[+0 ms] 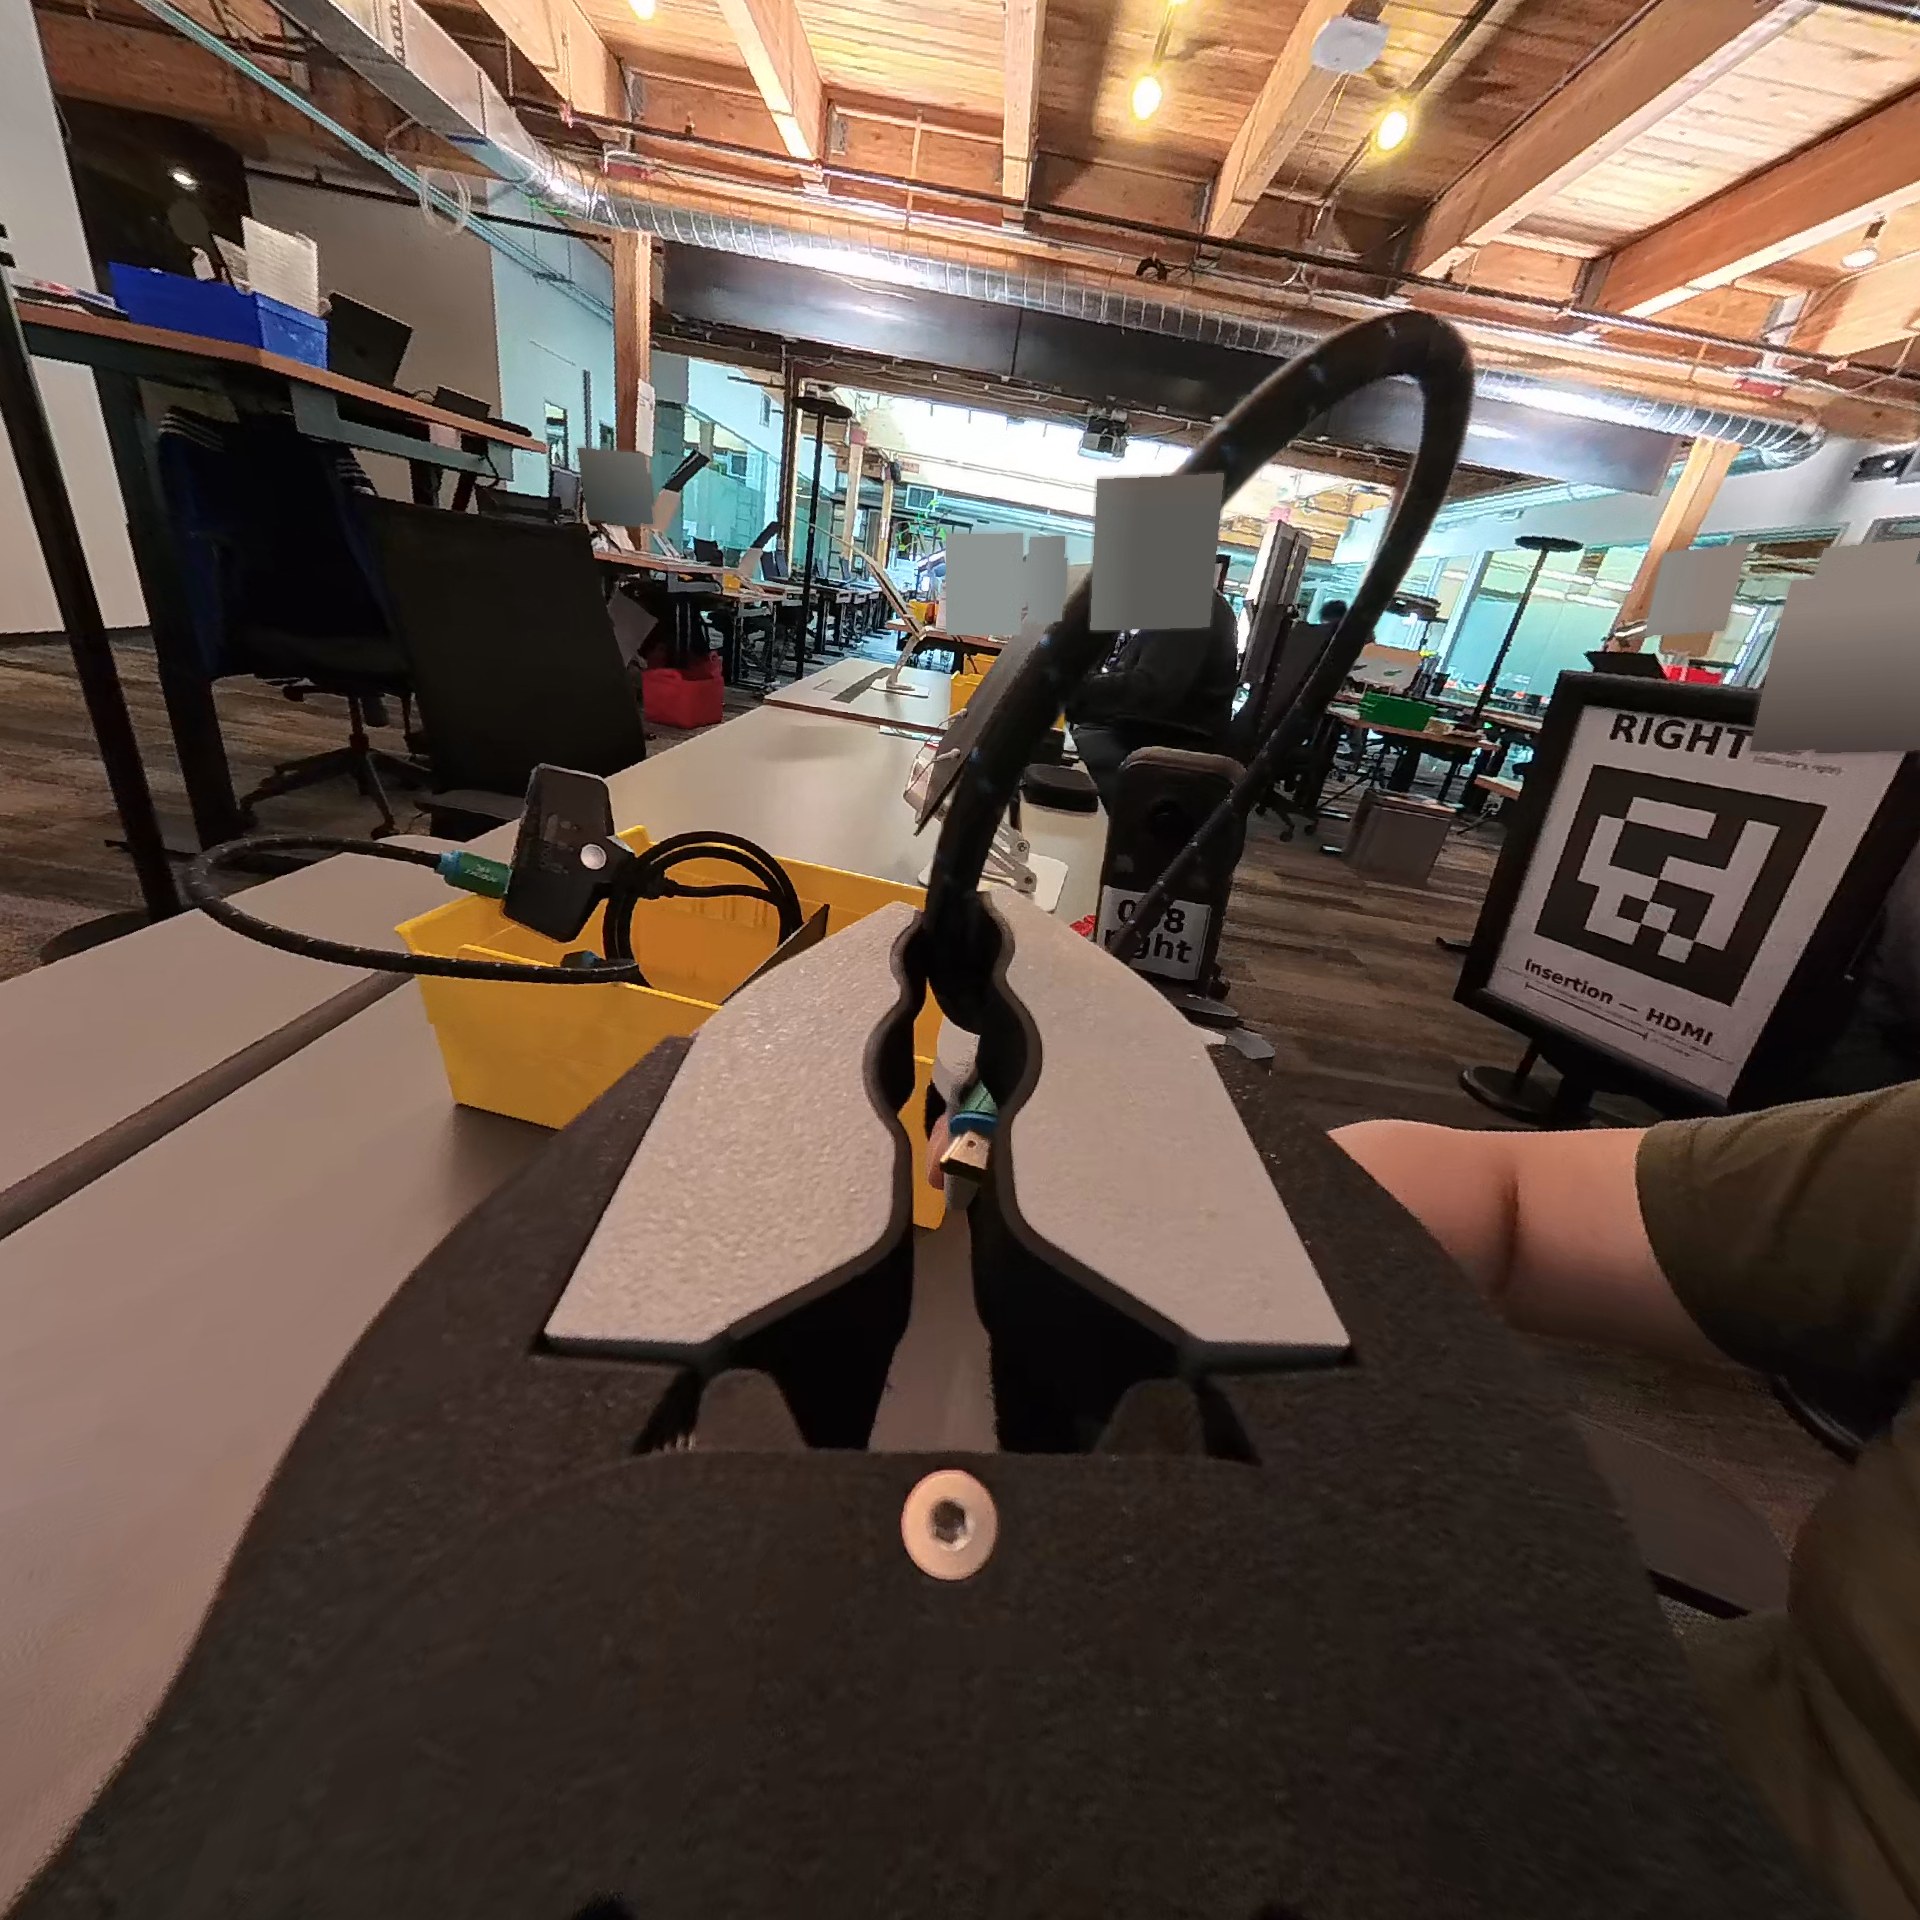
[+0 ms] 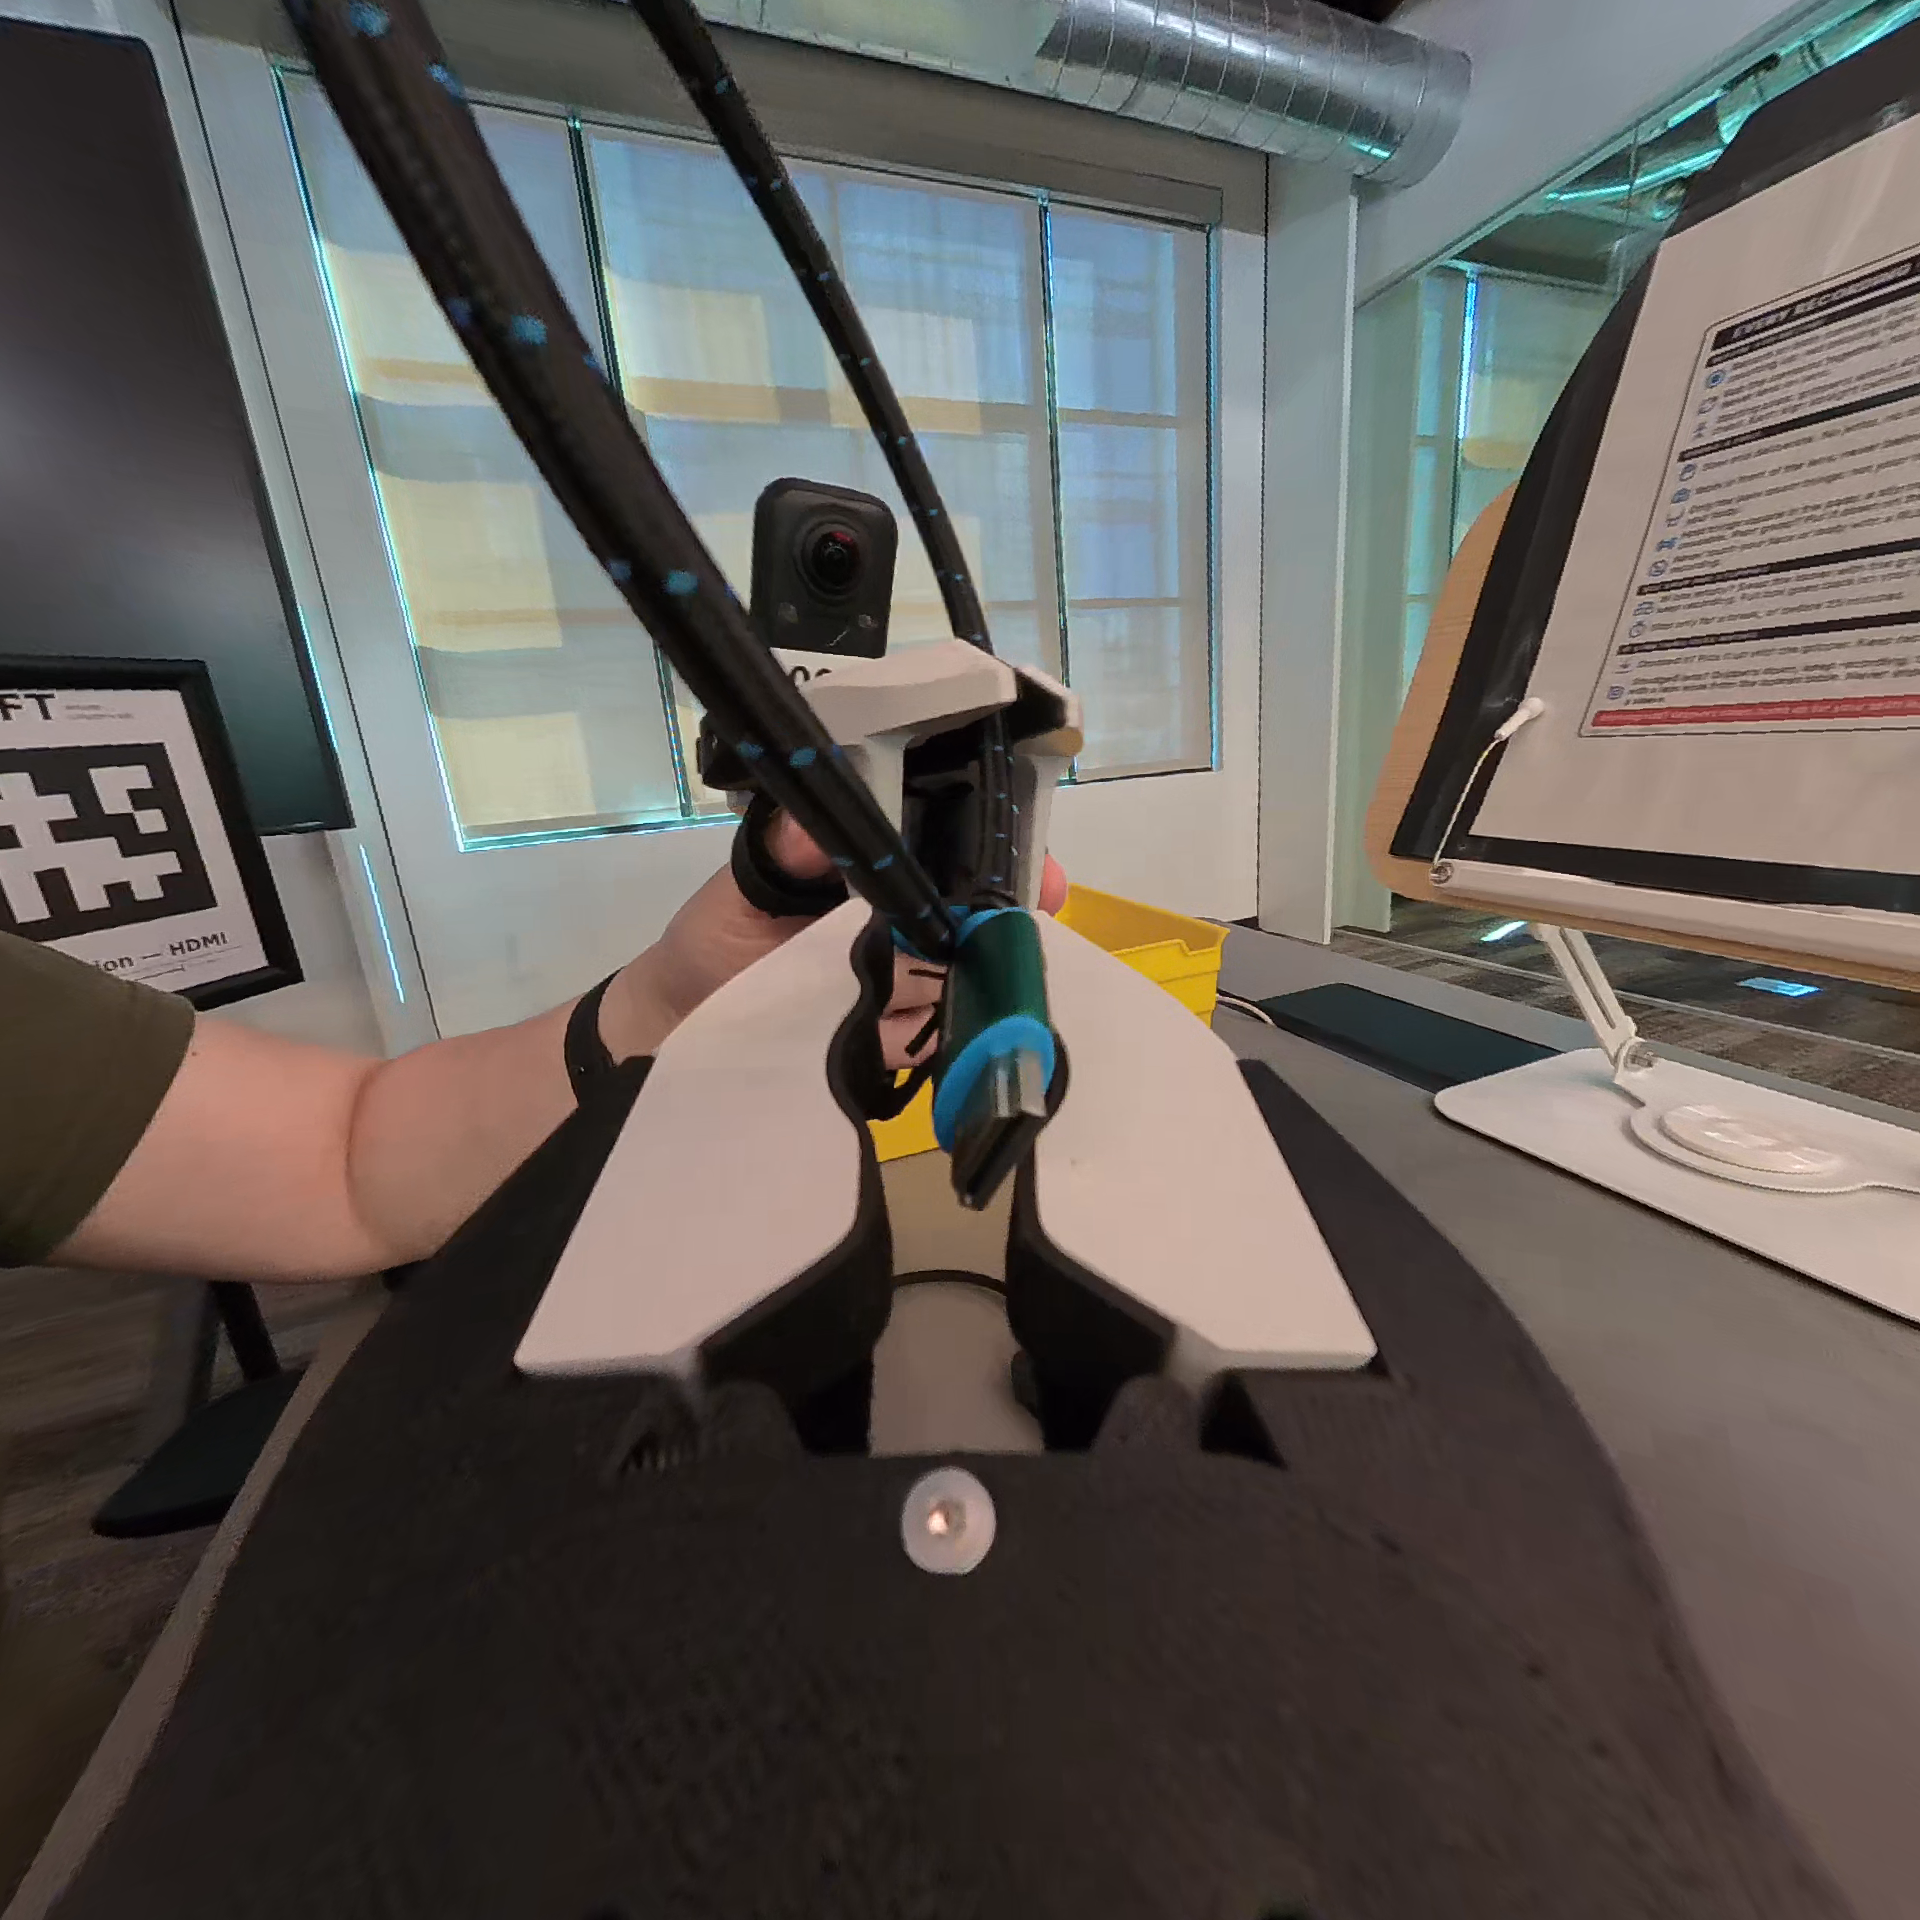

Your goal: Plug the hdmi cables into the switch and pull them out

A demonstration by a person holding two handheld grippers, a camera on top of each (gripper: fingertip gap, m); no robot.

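Left wrist view: left gripper (image 1: 961, 971) clamped on a black braided cable (image 1: 1382, 436), plug (image 1: 964, 1143) dangling back between the fingers; switch (image 1: 561, 862) over the yellow bin (image 1: 540, 1029), well beyond the left finger.

Right wrist view: right gripper (image 2: 951, 971) pinching another cable (image 2: 582, 436) just behind its green plug (image 2: 992, 1049), connector pointing back between the fingers.

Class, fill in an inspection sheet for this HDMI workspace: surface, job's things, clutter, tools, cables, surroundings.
Surface: grey table.
Job's things: black switch propped in yellow bin, one cable plugged in.
Clutter: document stand, marker sign.
Tools: left tool shut on braided cable; right tool shut near green plug.
Cables: held cable arches overhead.
Surroundings: open office, desks, windows.
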